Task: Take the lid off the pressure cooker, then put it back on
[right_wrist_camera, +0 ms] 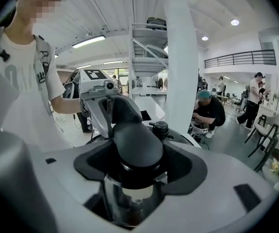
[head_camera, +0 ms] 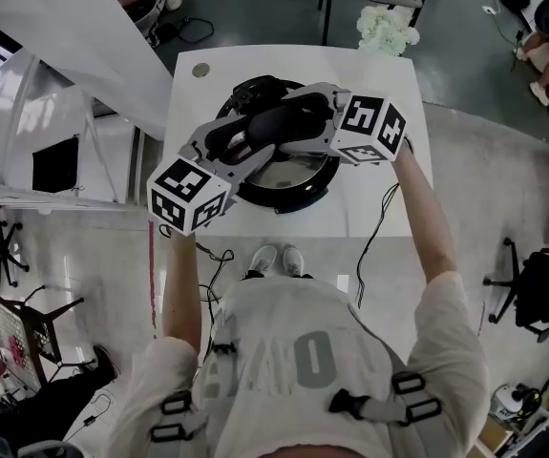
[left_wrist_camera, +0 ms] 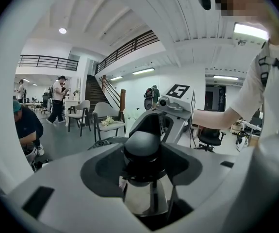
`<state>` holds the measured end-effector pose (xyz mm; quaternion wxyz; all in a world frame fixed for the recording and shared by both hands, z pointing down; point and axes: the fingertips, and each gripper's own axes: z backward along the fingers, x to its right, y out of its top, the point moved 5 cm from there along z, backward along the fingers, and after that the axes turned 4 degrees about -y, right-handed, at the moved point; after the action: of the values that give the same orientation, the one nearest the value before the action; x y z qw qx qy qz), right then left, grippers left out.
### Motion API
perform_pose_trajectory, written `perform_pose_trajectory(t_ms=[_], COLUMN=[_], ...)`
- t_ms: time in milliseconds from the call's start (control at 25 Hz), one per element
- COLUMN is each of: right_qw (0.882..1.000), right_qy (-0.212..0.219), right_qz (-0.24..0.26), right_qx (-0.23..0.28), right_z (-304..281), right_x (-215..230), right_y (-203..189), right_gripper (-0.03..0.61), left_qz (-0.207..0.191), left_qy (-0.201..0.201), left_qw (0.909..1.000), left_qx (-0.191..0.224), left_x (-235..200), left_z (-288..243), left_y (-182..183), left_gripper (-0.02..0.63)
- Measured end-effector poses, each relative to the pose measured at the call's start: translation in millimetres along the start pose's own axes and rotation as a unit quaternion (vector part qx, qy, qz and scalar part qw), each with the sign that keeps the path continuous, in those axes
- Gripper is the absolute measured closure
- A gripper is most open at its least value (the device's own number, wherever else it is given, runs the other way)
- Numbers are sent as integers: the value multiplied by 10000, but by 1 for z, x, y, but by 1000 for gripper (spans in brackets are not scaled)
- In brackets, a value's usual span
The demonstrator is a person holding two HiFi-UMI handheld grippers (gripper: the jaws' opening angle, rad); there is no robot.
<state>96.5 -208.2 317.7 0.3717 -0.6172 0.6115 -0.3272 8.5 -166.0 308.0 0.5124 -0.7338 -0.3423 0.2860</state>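
Observation:
The steel pressure cooker point(head_camera: 293, 185) stands on a small white table point(head_camera: 389, 184) with its lid on. My left gripper point(head_camera: 239, 143) comes in from the left and my right gripper point(head_camera: 309, 120) from the right, so they face each other across the lid. In the left gripper view a rounded black handle end point(left_wrist_camera: 144, 147) sits in the pads of the left gripper point(left_wrist_camera: 146, 159), with shiny steel below it. The right gripper point(right_wrist_camera: 137, 161) likewise grips a black handle end point(right_wrist_camera: 138, 144). A small black valve knob point(right_wrist_camera: 159, 127) shows on the lid beyond it.
The table's edges lie close around the cooker. White flowers point(head_camera: 386, 27) sit just past its far right corner. A white shelf unit point(head_camera: 54, 151) stands at the left. A cable point(head_camera: 374, 232) hangs off the table's near side. People and chairs are farther off in the room.

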Motion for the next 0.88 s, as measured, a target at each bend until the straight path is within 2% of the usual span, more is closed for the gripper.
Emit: perform_pose_trajectory(t_ms=[320,480,680,880], right_qw=[10000,9999,9990,9950], right_qy=[1,-135,-438,-916], right_qz=[21,35,-119,-399], right_qx=[-53,-54,-62,-77], right_z=[0,-3,-4,-6], right_x=[-2,-1,-4,-8], right_y=[2,3,4,5], right_gripper=[261,261,261,262], left_qz=[15,-43,-239,-430], left_qy=[-137,-253,-665,-1217], left_qw=[9999,9997,9973,9910], left_qx=[-20,-32,-195,-358], left_x=[-1,-5,-11,-20], left_z=[2,3,4,3], left_y=[0,0,2,3], left_gripper=[370,371,371,371])
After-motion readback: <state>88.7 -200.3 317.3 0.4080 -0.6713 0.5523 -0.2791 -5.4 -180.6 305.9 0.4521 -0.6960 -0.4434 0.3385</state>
